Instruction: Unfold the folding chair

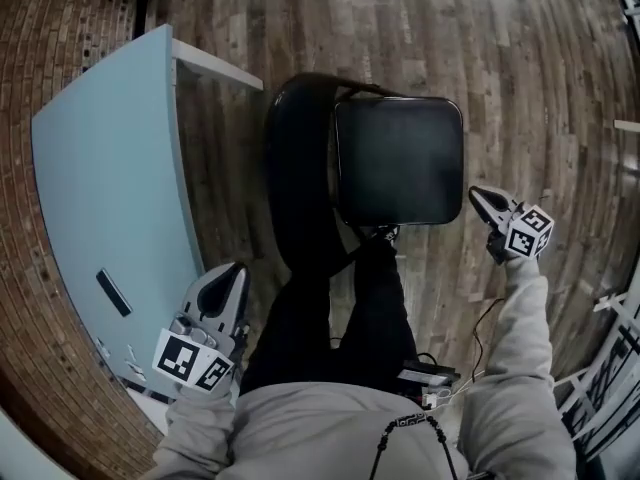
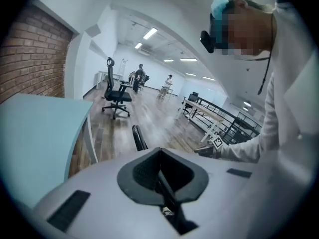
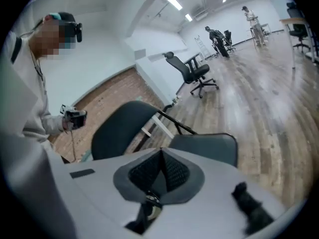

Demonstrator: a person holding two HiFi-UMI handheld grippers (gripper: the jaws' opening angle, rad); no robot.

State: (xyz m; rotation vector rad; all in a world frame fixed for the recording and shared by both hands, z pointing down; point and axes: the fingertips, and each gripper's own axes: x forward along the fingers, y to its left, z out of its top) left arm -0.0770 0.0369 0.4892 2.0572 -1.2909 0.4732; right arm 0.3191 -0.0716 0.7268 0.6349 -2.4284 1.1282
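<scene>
Head view: the chair [image 1: 400, 158] stands open on the floor [image 1: 520, 58], between the left gripper [image 1: 235, 270] and right gripper [image 1: 481, 197]. Left gripper view: jaws pressed together, empty. Right gripper view: likewise. Stiff, probably weighty; grasp the backrest [image 1: 295, 168] rim.

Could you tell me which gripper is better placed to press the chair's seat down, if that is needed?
Right, probably: the right gripper hangs shut just off the right edge of the seat, while the left gripper, also shut, sits farther back beside the blue table.
</scene>
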